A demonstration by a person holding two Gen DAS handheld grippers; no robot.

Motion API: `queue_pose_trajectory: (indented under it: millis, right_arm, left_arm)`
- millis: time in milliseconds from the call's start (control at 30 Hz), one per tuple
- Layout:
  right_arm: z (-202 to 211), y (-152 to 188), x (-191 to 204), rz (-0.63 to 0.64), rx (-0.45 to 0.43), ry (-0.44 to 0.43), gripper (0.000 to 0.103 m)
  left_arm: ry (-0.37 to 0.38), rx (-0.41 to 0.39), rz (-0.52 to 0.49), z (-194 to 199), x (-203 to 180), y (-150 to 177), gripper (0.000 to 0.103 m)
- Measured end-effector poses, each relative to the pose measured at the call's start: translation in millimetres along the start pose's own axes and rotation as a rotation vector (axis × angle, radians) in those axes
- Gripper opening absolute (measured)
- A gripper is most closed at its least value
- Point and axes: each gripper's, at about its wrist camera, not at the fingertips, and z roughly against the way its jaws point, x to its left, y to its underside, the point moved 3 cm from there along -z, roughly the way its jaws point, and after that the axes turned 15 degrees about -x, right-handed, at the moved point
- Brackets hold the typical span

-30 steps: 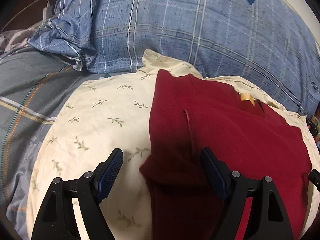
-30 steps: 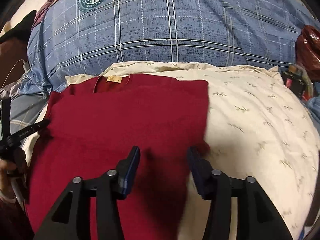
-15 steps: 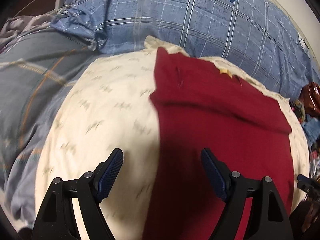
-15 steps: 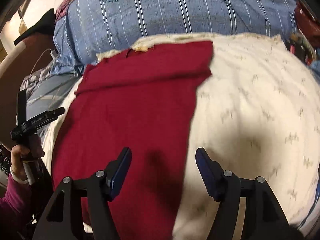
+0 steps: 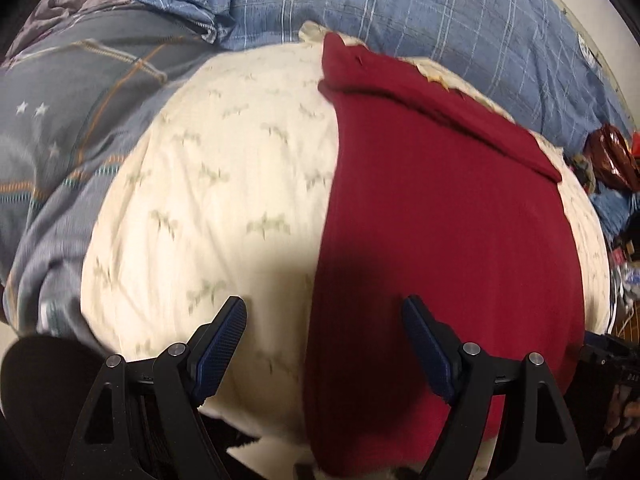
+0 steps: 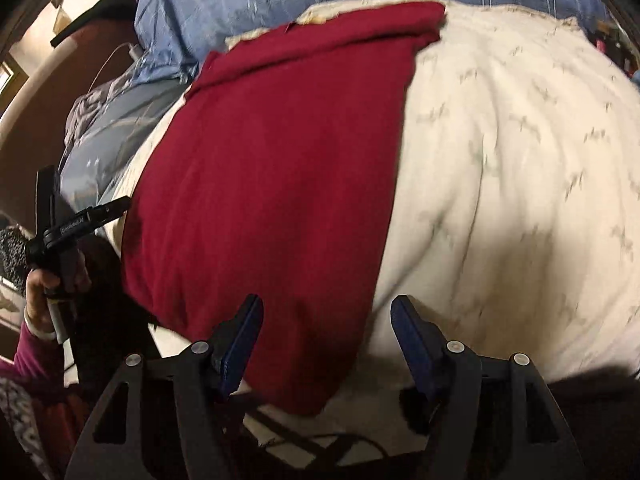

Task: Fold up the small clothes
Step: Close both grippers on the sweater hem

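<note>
A dark red garment (image 5: 440, 220) lies flat as a long strip on a cream leaf-print pillow (image 5: 224, 184), its far end folded over into a band. It also shows in the right wrist view (image 6: 272, 168) on the same pillow (image 6: 512, 168). My left gripper (image 5: 324, 344) is open and empty, above the garment's near left edge. My right gripper (image 6: 326, 340) is open and empty, above the garment's near right corner. The left gripper shows in the right wrist view (image 6: 76, 224), held in a hand to the left of the garment.
A blue plaid quilt (image 5: 420, 12) lies behind the pillow. A grey striped blanket (image 5: 72, 92) lies at the left. Cluttered small items (image 5: 612, 160) sit at the far right. The pillow's near edge drops off below the grippers.
Both grippers have pulled back toward the near end of the garment and let it go. The garment's sides now lie folded in, leaving a long narrow strip.
</note>
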Motion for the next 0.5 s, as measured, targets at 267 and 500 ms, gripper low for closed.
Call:
queue_pose_trajectory:
  millis: [267, 500]
  right_arm:
    - [-8, 16, 11, -0.01, 0.032, -0.088, 0.053]
    - [-2, 14, 18, 0.024, 0.027, -0.14, 0.051]
  left_arm:
    - [0.01, 0.057, -0.014, 12, -1, 21, 0.079]
    - [0.054, 0.088, -0.006, 20, -2, 31, 0.078]
